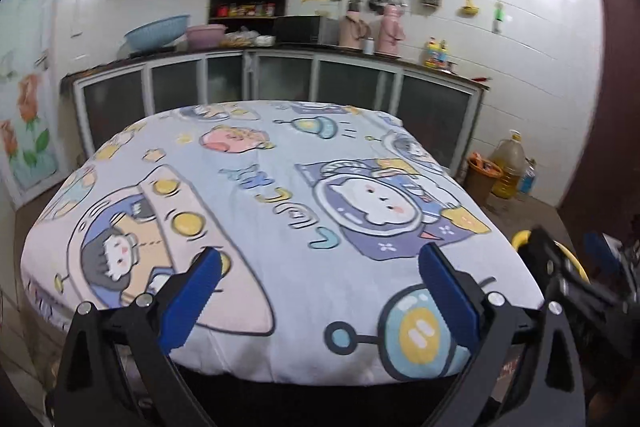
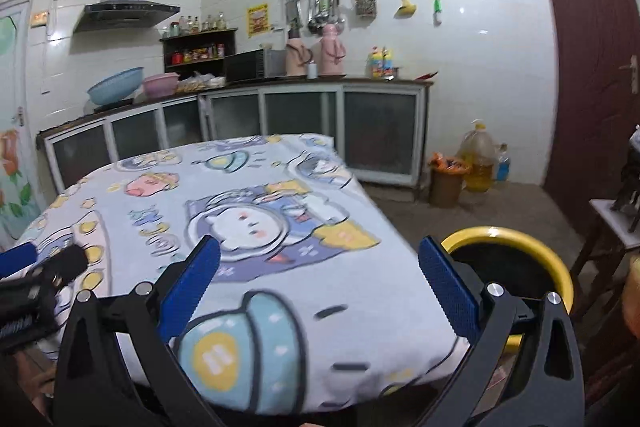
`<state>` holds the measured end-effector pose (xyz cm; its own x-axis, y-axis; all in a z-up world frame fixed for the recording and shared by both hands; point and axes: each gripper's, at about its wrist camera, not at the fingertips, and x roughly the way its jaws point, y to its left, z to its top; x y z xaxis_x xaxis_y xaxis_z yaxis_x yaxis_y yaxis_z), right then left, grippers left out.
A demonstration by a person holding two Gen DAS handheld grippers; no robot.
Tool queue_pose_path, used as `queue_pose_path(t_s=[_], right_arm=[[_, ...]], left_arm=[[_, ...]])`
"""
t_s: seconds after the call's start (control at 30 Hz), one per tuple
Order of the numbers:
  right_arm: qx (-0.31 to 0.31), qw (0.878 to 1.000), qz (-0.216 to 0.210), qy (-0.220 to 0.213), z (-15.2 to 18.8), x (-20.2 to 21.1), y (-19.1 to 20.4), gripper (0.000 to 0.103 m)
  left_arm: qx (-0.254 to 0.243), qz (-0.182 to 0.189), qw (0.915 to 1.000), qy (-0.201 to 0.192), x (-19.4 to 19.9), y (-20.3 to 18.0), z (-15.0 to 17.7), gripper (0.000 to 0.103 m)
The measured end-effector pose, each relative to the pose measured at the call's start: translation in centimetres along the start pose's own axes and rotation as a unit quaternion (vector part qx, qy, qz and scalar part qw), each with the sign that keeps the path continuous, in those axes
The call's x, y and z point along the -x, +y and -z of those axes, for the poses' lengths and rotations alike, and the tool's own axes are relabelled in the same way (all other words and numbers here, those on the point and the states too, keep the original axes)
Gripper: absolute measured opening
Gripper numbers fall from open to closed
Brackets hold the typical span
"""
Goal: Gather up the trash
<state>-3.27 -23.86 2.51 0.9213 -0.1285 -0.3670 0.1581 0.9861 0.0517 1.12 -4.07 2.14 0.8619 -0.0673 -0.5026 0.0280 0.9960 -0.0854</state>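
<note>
With both the left gripper (image 1: 320,291) and right gripper (image 2: 320,287) spread and holding nothing over the cartoon tablecloth (image 1: 280,211), I saw no trash; a snagged cloth near the yellow-rimmed bin (image 2: 560,267) seemed the risk.

Blue, ridged pads on black frames for the left gripper (image 1: 320,267) and the right gripper (image 2: 320,267) alike, silver bolts behind. Between and ahead of both pairs of jaws, a pale blue tablecloth (image 1: 280,195) printed with cartoon astronauts, pink and yellow planets, teal helmets. Just right of the right jaws, a yellow-rimmed bin (image 2: 516,259), black inside. Far ahead, dark frosted cabinet doors (image 2: 304,115) in white frames, white wall tiles, a light blue basin (image 2: 116,85) beside a pink one (image 2: 160,85), two pink flasks. Far right, a reddish-brown door (image 2: 592,59); near it a tan bucket (image 2: 446,183) holding orange scraps.
</note>
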Motion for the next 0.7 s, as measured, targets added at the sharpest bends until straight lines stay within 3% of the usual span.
queue_pose_path(t_s=[0.7], right_arm=[[0.011, 1.0, 0.011, 0.006, 0.87, 0.31, 0.77, 0.095]], left_arm=[[0.029, 0.012, 0.9994, 0.015, -0.31, 0.94, 0.69, 0.095]])
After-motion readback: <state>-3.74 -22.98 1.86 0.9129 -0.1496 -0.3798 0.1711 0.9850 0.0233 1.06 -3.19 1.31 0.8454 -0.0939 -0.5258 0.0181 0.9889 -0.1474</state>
